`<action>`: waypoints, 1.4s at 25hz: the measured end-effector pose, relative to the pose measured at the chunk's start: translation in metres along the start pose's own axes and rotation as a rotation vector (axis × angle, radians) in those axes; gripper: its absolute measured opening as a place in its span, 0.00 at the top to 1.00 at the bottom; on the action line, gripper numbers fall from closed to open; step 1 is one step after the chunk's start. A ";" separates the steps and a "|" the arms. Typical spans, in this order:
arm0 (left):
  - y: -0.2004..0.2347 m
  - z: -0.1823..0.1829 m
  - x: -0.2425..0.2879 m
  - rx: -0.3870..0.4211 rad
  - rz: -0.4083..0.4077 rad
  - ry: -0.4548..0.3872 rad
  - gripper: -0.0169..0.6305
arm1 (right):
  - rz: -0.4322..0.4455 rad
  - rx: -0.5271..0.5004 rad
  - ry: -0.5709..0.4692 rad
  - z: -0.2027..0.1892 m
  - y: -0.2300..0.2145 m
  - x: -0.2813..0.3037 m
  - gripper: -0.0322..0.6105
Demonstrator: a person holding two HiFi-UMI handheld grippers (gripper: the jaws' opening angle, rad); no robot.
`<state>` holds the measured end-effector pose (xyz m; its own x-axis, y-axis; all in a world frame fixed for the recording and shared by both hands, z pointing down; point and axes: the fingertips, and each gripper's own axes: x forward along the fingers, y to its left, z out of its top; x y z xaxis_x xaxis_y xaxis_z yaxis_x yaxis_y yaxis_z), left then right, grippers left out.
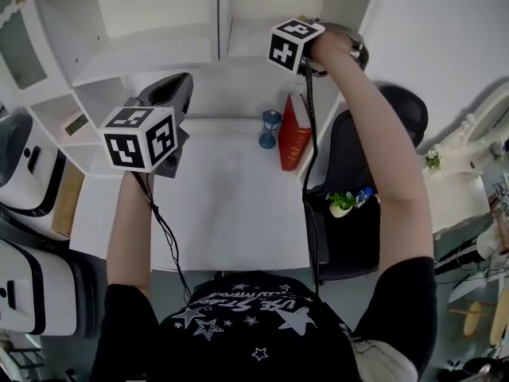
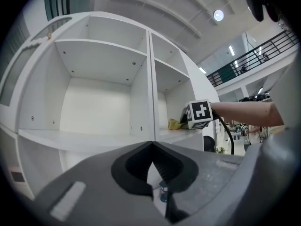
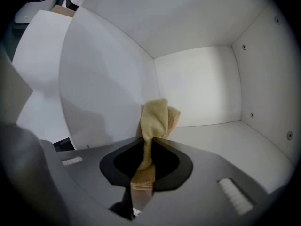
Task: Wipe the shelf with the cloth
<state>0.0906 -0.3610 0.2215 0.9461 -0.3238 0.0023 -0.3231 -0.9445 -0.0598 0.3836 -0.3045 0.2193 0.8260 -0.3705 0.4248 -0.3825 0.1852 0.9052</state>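
Now my right gripper is clamped on the cloth, which bunches at twelve o'clock over the shelf. It perhaps hangs just clear, so I should press down and sweep toward three o'clock. My left gripper is closed and empty.

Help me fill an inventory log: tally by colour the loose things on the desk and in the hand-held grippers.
Yellow: 1, cloth in the right hand-held gripper
Red: 1, book on the desk
Blue: 1, small object on the desk
Total: 3
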 end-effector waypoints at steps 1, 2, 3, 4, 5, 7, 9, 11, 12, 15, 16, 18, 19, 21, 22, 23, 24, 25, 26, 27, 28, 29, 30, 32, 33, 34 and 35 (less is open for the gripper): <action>-0.006 -0.001 -0.002 -0.004 0.008 0.003 0.97 | 0.003 -0.004 -0.017 -0.001 0.003 -0.005 0.83; -0.013 -0.003 -0.004 -0.006 0.016 0.007 0.97 | 0.005 -0.008 -0.034 -0.002 0.005 -0.010 0.83; -0.019 -0.005 -0.007 -0.007 0.023 0.012 0.97 | 0.007 -0.010 -0.051 -0.003 0.007 -0.016 0.83; -0.026 -0.007 -0.009 -0.008 0.031 0.017 0.97 | 0.008 -0.013 -0.068 -0.005 0.010 -0.021 0.83; -0.033 -0.009 -0.013 -0.010 0.040 0.022 0.97 | 0.009 -0.015 -0.087 -0.006 0.012 -0.026 0.83; -0.047 -0.013 -0.020 -0.014 0.060 0.029 0.97 | 0.009 -0.020 -0.127 -0.010 0.016 -0.035 0.83; -0.059 -0.017 -0.028 -0.019 0.082 0.034 0.97 | 0.008 -0.023 -0.165 -0.013 0.019 -0.044 0.83; -0.070 -0.021 -0.037 -0.023 0.105 0.039 0.97 | 0.007 -0.029 -0.197 -0.016 0.024 -0.052 0.83; -0.076 -0.023 -0.041 -0.024 0.117 0.041 0.97 | 0.005 -0.031 -0.212 -0.019 0.026 -0.055 0.83; -0.094 -0.030 -0.057 -0.029 0.158 0.042 0.97 | -0.003 -0.033 -0.261 -0.026 0.032 -0.068 0.83; -0.100 -0.032 -0.063 -0.031 0.170 0.043 0.97 | -0.003 -0.030 -0.276 -0.028 0.034 -0.073 0.83; -0.109 -0.038 -0.073 -0.041 0.191 0.052 0.97 | 0.004 -0.021 -0.302 -0.033 0.037 -0.081 0.83; -0.113 -0.042 -0.077 -0.047 0.200 0.058 0.97 | 0.009 -0.014 -0.316 -0.036 0.039 -0.085 0.83; -0.119 -0.048 -0.084 -0.057 0.214 0.070 0.97 | 0.020 0.005 -0.350 -0.041 0.041 -0.091 0.83; -0.122 -0.050 -0.087 -0.059 0.217 0.075 0.97 | 0.024 0.015 -0.370 -0.043 0.041 -0.094 0.83; -0.124 -0.052 -0.090 -0.062 0.218 0.078 0.97 | 0.025 0.027 -0.390 -0.045 0.042 -0.098 0.83; -0.126 -0.055 -0.092 -0.065 0.218 0.081 0.97 | 0.022 0.041 -0.412 -0.047 0.042 -0.102 0.83; -0.128 -0.058 -0.095 -0.070 0.219 0.085 0.97 | 0.015 0.058 -0.439 -0.048 0.043 -0.107 0.83; -0.130 -0.063 -0.097 -0.077 0.220 0.088 0.97 | 0.005 0.078 -0.470 -0.050 0.043 -0.112 0.83; -0.131 -0.068 -0.099 -0.089 0.222 0.091 0.97 | -0.002 0.099 -0.506 -0.051 0.045 -0.118 0.83; -0.133 -0.073 -0.101 -0.105 0.226 0.093 0.97 | -0.003 0.121 -0.549 -0.052 0.048 -0.125 0.83; -0.134 -0.079 -0.102 -0.126 0.231 0.094 0.97 | 0.004 0.143 -0.597 -0.053 0.053 -0.133 0.83; -0.135 -0.084 -0.103 -0.147 0.234 0.094 0.97 | 0.018 0.167 -0.646 -0.053 0.060 -0.140 0.83; -0.139 -0.096 -0.107 -0.176 0.230 0.098 0.97 | 0.052 0.222 -0.739 -0.053 0.079 -0.156 0.83; -0.143 -0.102 -0.111 -0.181 0.225 0.103 0.97 | 0.071 0.252 -0.782 -0.054 0.090 -0.164 0.83; -0.147 -0.108 -0.116 -0.185 0.221 0.110 0.97 | 0.090 0.283 -0.823 -0.055 0.102 -0.172 0.83; -0.151 -0.115 -0.121 -0.190 0.219 0.116 0.97 | 0.112 0.314 -0.864 -0.057 0.114 -0.180 0.83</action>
<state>0.0225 -0.1854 0.3454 0.8481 -0.5150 0.1247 -0.5280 -0.8413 0.1158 0.2151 -0.1646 0.2449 0.2301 -0.9387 0.2566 -0.6405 0.0525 0.7661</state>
